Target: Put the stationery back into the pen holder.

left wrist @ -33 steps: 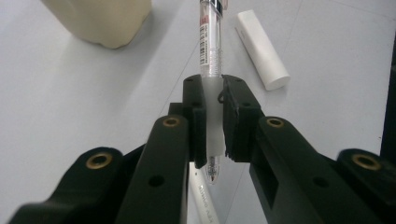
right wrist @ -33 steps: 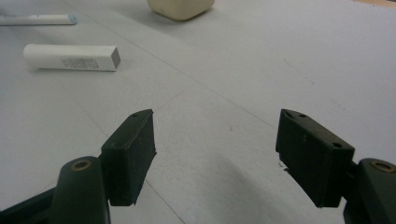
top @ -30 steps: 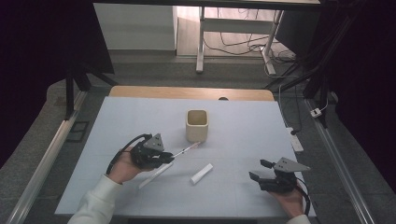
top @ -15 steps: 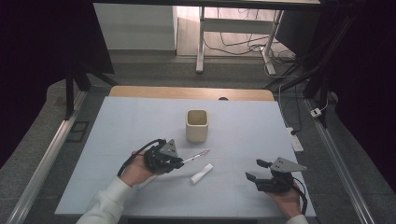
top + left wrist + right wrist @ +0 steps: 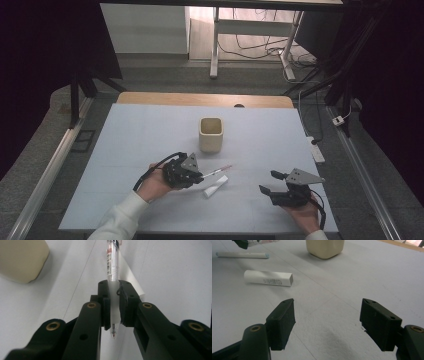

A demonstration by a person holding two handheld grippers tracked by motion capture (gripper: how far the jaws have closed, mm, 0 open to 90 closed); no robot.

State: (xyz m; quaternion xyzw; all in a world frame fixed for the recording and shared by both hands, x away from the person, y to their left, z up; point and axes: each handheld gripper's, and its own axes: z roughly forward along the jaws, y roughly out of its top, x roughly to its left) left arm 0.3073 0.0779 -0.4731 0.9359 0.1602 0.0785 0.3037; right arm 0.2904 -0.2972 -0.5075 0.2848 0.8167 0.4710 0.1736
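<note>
My left gripper (image 5: 199, 175) (image 5: 114, 297) is shut on a clear pen (image 5: 217, 170) (image 5: 112, 262), held just above the white table (image 5: 150, 140). The pen's writing tip points back toward the hand, and its far end reaches right, short of a beige square cup (image 5: 210, 134) (image 5: 20, 257). A short white tube (image 5: 216, 186) (image 5: 269, 278) lies on the table just under and right of the pen. My right gripper (image 5: 267, 182) (image 5: 328, 320) hovers low at the front right, jaws wide open with nothing between them.
In the right gripper view a thin white stick (image 5: 242, 255) lies beyond the tube, near the left gripper's jaw. The cup (image 5: 324, 247) stands upright mid-table. A wooden strip (image 5: 200, 99) edges the table's far side; metal rails run along both sides.
My left gripper has carried the pen to the right and a little nearer the front edge, closer to the white tube. The right gripper has hardly shifted.
</note>
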